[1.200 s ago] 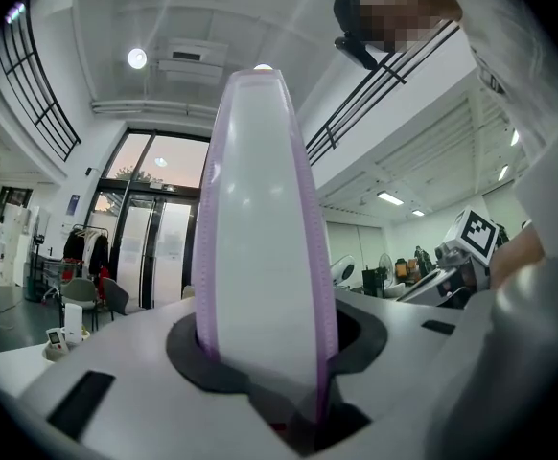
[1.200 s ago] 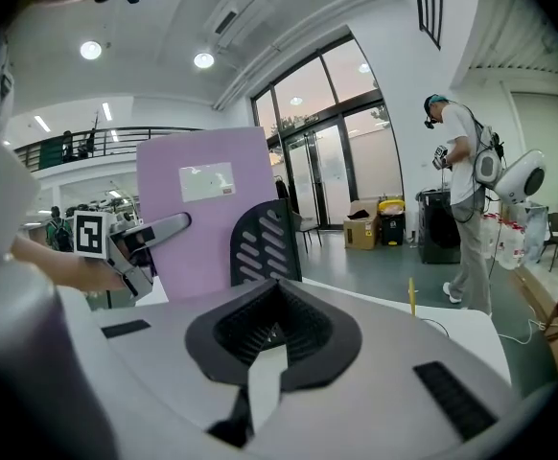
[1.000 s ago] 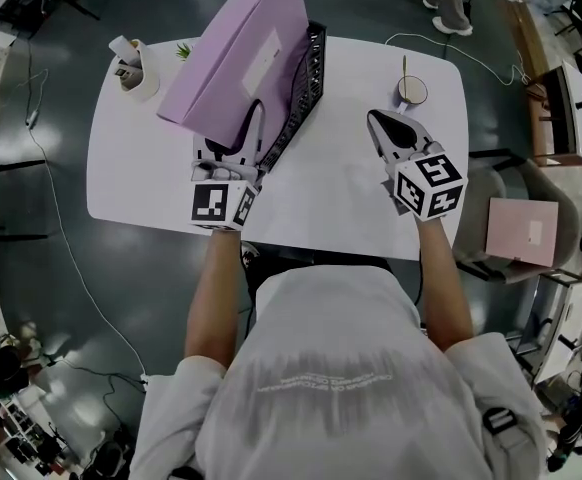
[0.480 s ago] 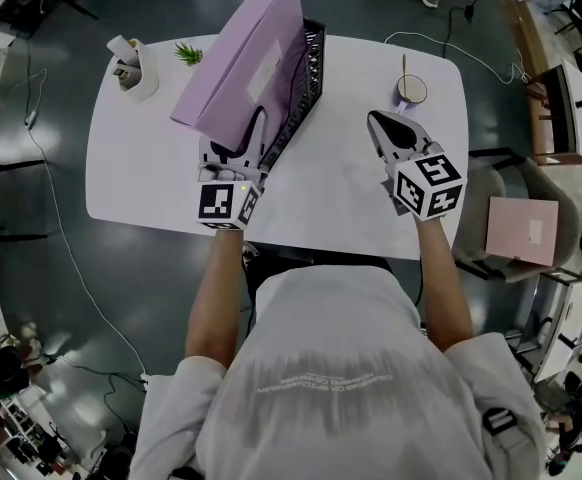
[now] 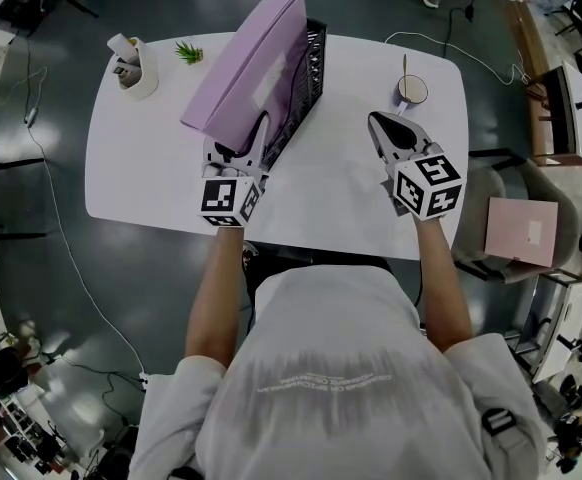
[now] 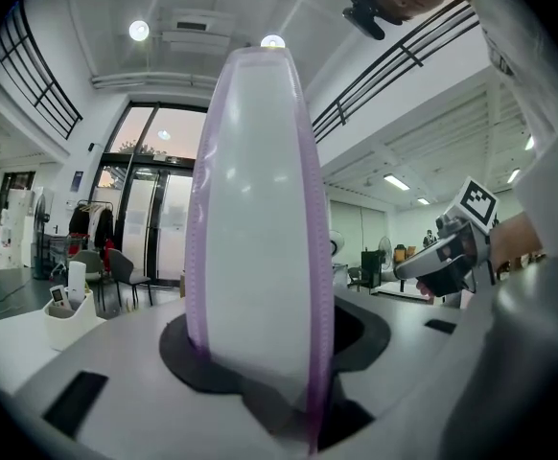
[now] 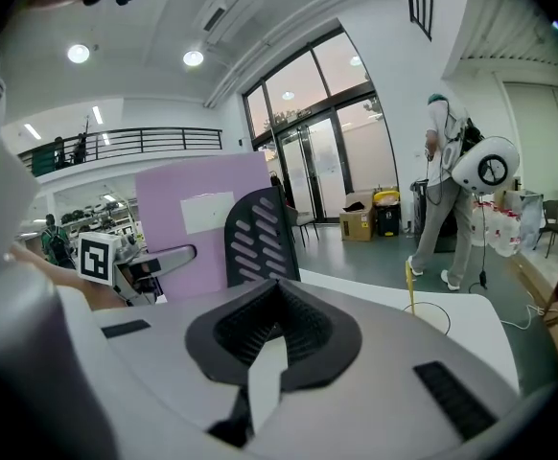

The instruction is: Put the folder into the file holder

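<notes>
A thick lilac folder (image 5: 256, 63) stands on its edge on the white table (image 5: 361, 208), tilted left, with its right face against the black mesh file holder (image 5: 314, 63). My left gripper (image 5: 247, 136) holds the folder's near end. Its spine (image 6: 260, 209) fills the space between the jaws, which are opening. My right gripper (image 5: 384, 126) is shut and empty, resting over the table to the right of the holder. In the right gripper view the folder (image 7: 188, 233) stands behind the holder's slotted end (image 7: 258, 230), with the left gripper (image 7: 154, 260) at its side.
A white pen cup (image 5: 136, 68) and a small green plant (image 5: 187, 53) stand at the table's far left. A round cup with a yellow stick (image 5: 411, 89) is at the far right. A pink folder (image 5: 521, 230) lies on a chair beyond the right edge.
The folder has swung from a strong lean to the left to nearly upright against the holder. My left gripper moved slightly forward and right with it. The right gripper stayed still.
</notes>
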Motion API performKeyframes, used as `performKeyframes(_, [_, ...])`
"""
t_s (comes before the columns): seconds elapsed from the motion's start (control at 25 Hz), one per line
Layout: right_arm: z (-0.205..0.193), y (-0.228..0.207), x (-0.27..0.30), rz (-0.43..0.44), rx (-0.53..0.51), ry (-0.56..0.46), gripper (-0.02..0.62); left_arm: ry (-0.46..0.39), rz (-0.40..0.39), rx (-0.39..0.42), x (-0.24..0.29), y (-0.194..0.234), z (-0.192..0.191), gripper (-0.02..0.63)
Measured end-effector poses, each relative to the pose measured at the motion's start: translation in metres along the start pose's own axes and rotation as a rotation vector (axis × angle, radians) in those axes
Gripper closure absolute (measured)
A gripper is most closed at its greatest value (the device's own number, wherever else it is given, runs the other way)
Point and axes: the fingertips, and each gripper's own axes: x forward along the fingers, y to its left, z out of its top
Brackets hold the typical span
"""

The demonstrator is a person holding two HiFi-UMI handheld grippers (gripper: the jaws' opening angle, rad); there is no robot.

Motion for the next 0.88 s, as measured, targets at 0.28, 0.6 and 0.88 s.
performKeyframes(0.28, [-0.005,0.000,0.001,-0.004,0.006,0.009,0.571,0.084,-0.014,-0.004,0.004,-0.001,-0.020,0.374])
performKeyframes(0.6, [-0.009,0.002,-0.004,-0.013,0.020,0.006,0.571,0.188,-0.022,-0.022,0.005,-0.003,-0.045,0.370])
performKeyframes(0.88, [-0.012,0.002,-0.013,-0.032,0.027,0.003,0.571,0.250,-0.020,-0.044,0.004,-0.002,-0.058,0.359])
